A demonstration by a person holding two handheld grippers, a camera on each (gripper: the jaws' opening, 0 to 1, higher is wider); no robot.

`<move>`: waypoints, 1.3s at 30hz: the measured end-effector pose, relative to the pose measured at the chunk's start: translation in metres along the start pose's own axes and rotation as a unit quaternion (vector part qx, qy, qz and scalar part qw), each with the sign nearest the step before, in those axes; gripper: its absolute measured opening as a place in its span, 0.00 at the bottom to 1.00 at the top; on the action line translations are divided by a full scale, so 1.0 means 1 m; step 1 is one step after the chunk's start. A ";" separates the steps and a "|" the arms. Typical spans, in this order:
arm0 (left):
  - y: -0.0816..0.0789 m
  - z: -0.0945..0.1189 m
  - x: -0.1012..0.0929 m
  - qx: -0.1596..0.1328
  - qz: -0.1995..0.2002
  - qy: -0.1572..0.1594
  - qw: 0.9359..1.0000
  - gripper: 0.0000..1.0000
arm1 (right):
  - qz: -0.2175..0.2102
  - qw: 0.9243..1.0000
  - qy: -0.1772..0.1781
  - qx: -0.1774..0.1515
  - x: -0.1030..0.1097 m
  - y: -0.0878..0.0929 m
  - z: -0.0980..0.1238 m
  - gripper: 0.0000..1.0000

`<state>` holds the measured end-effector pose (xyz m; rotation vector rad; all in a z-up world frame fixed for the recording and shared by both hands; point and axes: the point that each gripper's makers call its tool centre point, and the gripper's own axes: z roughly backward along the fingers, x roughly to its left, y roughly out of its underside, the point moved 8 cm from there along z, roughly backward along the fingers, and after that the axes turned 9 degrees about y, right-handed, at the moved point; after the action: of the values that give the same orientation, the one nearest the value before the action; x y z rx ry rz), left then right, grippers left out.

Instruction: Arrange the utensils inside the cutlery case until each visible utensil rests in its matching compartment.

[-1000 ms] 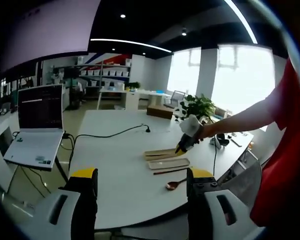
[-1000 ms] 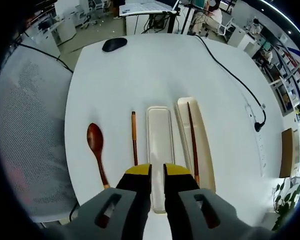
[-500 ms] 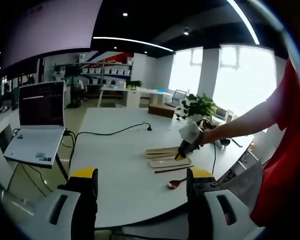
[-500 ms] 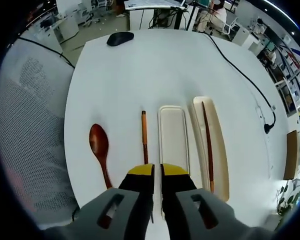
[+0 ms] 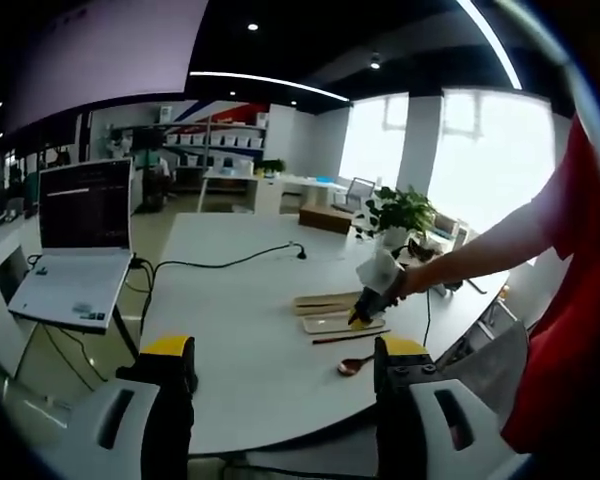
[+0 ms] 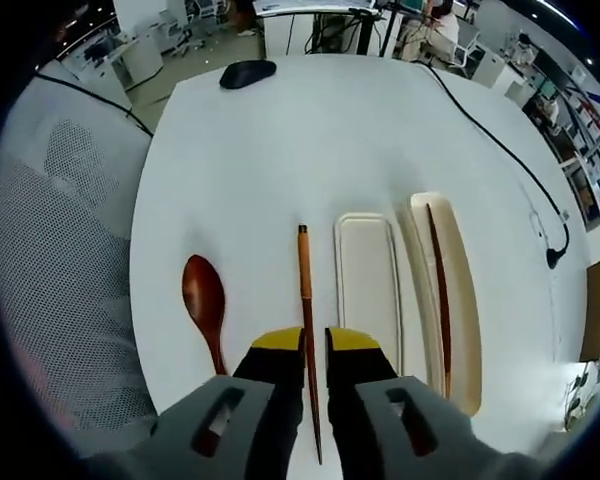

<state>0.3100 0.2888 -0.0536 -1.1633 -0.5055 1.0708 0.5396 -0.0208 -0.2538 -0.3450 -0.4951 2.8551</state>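
Jaws of the right gripper (image 6: 315,345) stand nearly together, a narrow slot between their yellow tips, and the loose chopstick (image 6: 306,330) on the bench (image 6: 310,130) runs straight through that slot. Whether the tips press on the chopstick or just straddle it cannot be told. The chopstick lies lengthwise, its far end pointing toward the far edge of the bench, where a dark mouse (image 6: 247,72) sits.

To one side of it rests the wooden spoon (image 6: 206,305), bowl toward the far edge, handle running back beside the right gripper. On the other side lies the flat cream lid (image 6: 367,290) of the cutlery case, and just beyond it the deeper case tray (image 6: 462,300), with a second chopstick (image 6: 439,290) inside along its length. Spoon, loose chopstick, lid and tray lie side by side, roughly parallel and apart from one another. A black cable (image 6: 500,150) crosses the bench toward its side edge.

Jaws of the left gripper (image 5: 280,362) are spread wide with nothing between them, held off the near edge of the bench. From there the right gripper (image 5: 365,312) shows low over the case parts near the bench's far side, gripped by the person's hand (image 5: 405,283), a red sleeve (image 5: 570,300) beside it. A laptop (image 5: 75,245) stands on a separate stand, and a potted plant (image 5: 398,213) rises past the bench.
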 end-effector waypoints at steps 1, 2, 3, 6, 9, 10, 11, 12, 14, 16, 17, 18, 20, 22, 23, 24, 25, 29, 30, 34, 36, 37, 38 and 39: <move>0.000 0.000 0.000 0.000 0.002 0.001 1.000 0.75 | 0.001 1.000 -0.002 0.005 0.001 0.001 -0.003 0.06; 0.000 0.000 0.001 0.001 0.002 -0.001 1.000 0.75 | 0.004 1.000 -0.005 0.006 0.002 0.001 -0.004 0.05; 0.000 -0.001 0.001 0.002 0.001 -0.002 1.000 0.75 | 0.008 1.000 -0.007 0.006 0.003 0.001 -0.006 0.04; 0.000 -0.001 0.002 0.000 0.003 -0.003 1.000 0.75 | 0.009 1.000 -0.007 0.012 0.003 0.001 -0.011 0.04; 0.000 0.000 0.003 0.001 0.003 -0.008 1.000 0.75 | 0.012 1.000 -0.012 0.015 0.004 -0.001 -0.015 0.04; 0.000 0.000 0.004 0.001 0.004 -0.009 1.000 0.75 | 0.015 1.000 -0.014 0.017 0.005 -0.001 -0.017 0.04; 0.000 0.000 0.004 0.001 0.005 -0.010 1.000 0.75 | 0.016 1.000 -0.014 0.017 0.005 -0.002 -0.017 0.05; 0.001 0.001 0.005 0.001 0.004 -0.012 1.000 0.75 | 0.022 0.999 -0.016 0.019 0.005 -0.003 -0.018 0.05; 0.001 0.001 0.006 0.003 0.004 -0.014 1.000 0.75 | 0.029 0.999 -0.017 0.027 0.003 -0.002 -0.021 0.05; 0.002 0.002 0.007 0.003 0.005 -0.016 1.000 0.75 | 0.025 0.999 -0.020 0.029 0.002 -0.003 -0.021 0.05; 0.002 0.002 0.007 0.002 0.006 -0.017 1.000 0.75 | 0.024 0.999 -0.020 0.029 0.002 -0.003 -0.021 0.05; 0.002 0.003 0.008 0.002 0.007 -0.019 1.000 0.75 | 0.023 0.999 -0.020 0.028 0.002 -0.003 -0.021 0.05; 0.003 0.005 0.009 -0.001 0.010 -0.023 1.000 0.75 | 0.024 0.999 -0.023 0.027 0.004 -0.004 -0.021 0.05; 0.004 0.005 0.009 0.000 0.012 -0.023 1.000 0.75 | 0.026 0.999 -0.024 0.028 0.005 -0.005 -0.021 0.05; 0.004 0.005 0.009 0.001 0.011 -0.025 1.000 0.75 | 0.026 0.999 -0.025 0.028 0.006 -0.005 -0.022 0.05; 0.005 0.005 0.008 0.002 0.011 -0.025 1.000 0.75 | 0.026 0.999 -0.026 0.028 0.007 -0.005 -0.023 0.05; 0.005 0.005 0.008 0.002 0.011 -0.025 1.000 0.75 | 0.028 0.999 -0.026 0.029 0.008 -0.005 -0.023 0.05; 0.006 0.005 0.007 0.004 0.011 -0.024 1.000 0.75 | 0.030 0.999 -0.027 0.029 0.008 -0.007 -0.026 0.05; 0.006 0.005 0.007 0.003 0.011 -0.024 1.000 0.75 | 0.031 0.999 -0.028 0.030 0.009 -0.007 -0.027 0.05; 0.007 0.005 0.007 0.005 0.013 -0.025 1.000 0.75 | 0.027 0.999 -0.025 0.039 0.009 -0.006 -0.031 0.05; 0.007 0.005 0.007 0.005 0.013 -0.025 1.000 0.75 | 0.012 0.999 -0.025 0.046 0.008 -0.005 -0.032 0.05; 0.007 0.005 0.007 0.005 0.014 -0.025 1.000 0.75 | 0.011 0.999 -0.025 0.047 0.008 -0.004 -0.033 0.05; 0.008 0.005 0.008 0.006 0.014 -0.026 1.000 0.75 | 0.015 0.998 -0.026 0.049 0.008 -0.004 -0.033 0.05; 0.008 0.005 0.008 0.006 0.014 -0.026 1.000 0.75 | 0.018 0.998 -0.026 0.051 0.009 -0.003 -0.034 0.05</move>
<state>0.3061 0.2982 -0.0605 -1.1368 -0.5242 1.1285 0.5408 -0.0053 -0.2850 -0.2664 -0.3547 2.9174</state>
